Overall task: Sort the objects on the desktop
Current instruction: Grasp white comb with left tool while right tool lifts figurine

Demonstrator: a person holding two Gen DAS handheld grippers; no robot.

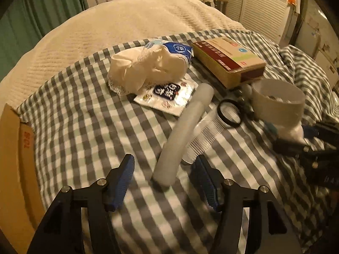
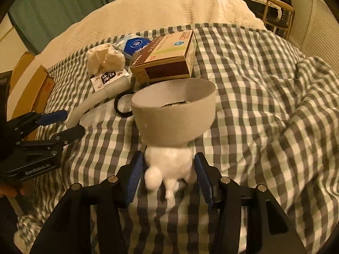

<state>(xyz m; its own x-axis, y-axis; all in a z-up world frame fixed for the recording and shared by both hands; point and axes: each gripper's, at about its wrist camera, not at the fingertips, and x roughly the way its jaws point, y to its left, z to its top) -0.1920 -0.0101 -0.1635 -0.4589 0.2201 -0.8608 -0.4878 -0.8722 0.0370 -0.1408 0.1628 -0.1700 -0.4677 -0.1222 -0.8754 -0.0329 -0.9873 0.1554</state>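
A long white tube [image 1: 182, 131] lies on the checked cloth [image 1: 84, 114], its near end between the fingers of my left gripper [image 1: 164, 165], which is open and not touching it. A clear comb [image 1: 203, 135] and a black ring [image 1: 229, 113] lie beside the tube. My right gripper [image 2: 168, 163] is open around the white animal-shaped base [image 2: 169, 167] of a bowl-shaped holder [image 2: 173, 114]; whether its pads touch the base I cannot tell. The holder also shows in the left wrist view [image 1: 277, 101].
A cream cloth bundle [image 1: 146, 69], a blue packet [image 1: 180, 49], a flat printed sachet [image 1: 167, 97] and a brown box [image 1: 228, 61] lie further back. A cardboard box [image 1: 14, 169] stands at the left edge. Rumpled cloth [image 2: 286, 105] lies to the right.
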